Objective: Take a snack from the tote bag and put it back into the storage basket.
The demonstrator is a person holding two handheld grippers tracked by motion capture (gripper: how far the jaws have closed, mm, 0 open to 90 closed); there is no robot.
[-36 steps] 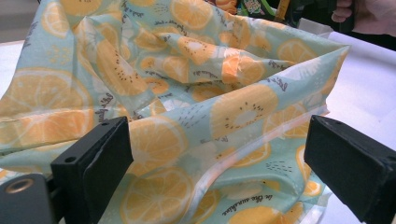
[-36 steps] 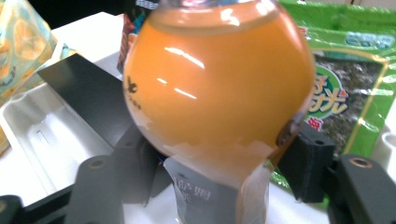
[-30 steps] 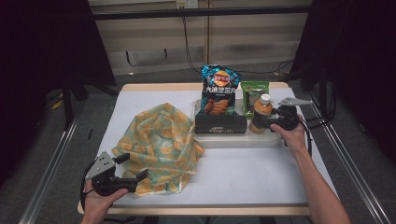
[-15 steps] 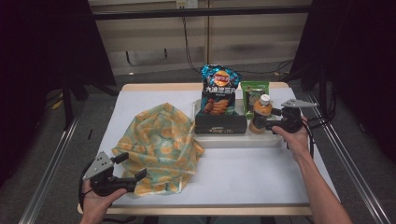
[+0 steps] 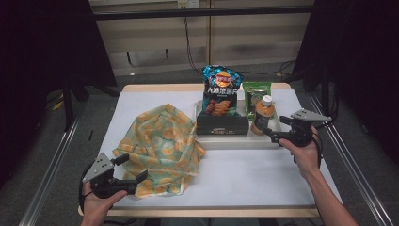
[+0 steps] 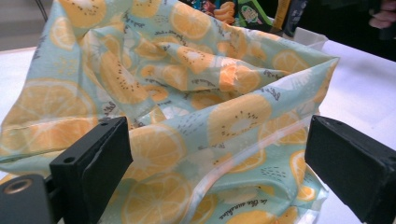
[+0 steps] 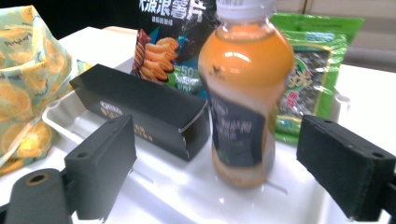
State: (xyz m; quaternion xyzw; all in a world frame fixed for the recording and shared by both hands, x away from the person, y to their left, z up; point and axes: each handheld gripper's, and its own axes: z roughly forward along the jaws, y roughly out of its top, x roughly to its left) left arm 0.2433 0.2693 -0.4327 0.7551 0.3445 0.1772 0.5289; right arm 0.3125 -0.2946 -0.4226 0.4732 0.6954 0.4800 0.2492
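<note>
An orange drink bottle [image 5: 262, 114] with a white cap stands upright at the right end of a white tray [image 5: 235, 142]. My right gripper [image 5: 275, 128] hovers just right of it and points at it. Its jaws have just been opening and now stand wide, with the bottle [image 7: 245, 93] a little beyond the pads and untouched. A crumpled cloth bag [image 5: 160, 148] printed with orange slices lies on the left of the table. My left gripper [image 5: 135, 167] is open at its near edge, with folds of the cloth [image 6: 210, 116] lying loose between the wide jaws.
The tray also holds a black box [image 5: 222, 125] lying flat, a chips bag [image 5: 221, 89] upright behind it, and a green packet [image 5: 256, 93] behind the bottle. The white tabletop [image 5: 254, 179] stretches between cloth and right hand. Metal rails run along both sides.
My right gripper has let go of the bottle and drawn back to the right, rising slightly. The bottle stays upright in the tray. The left hand has not moved.
</note>
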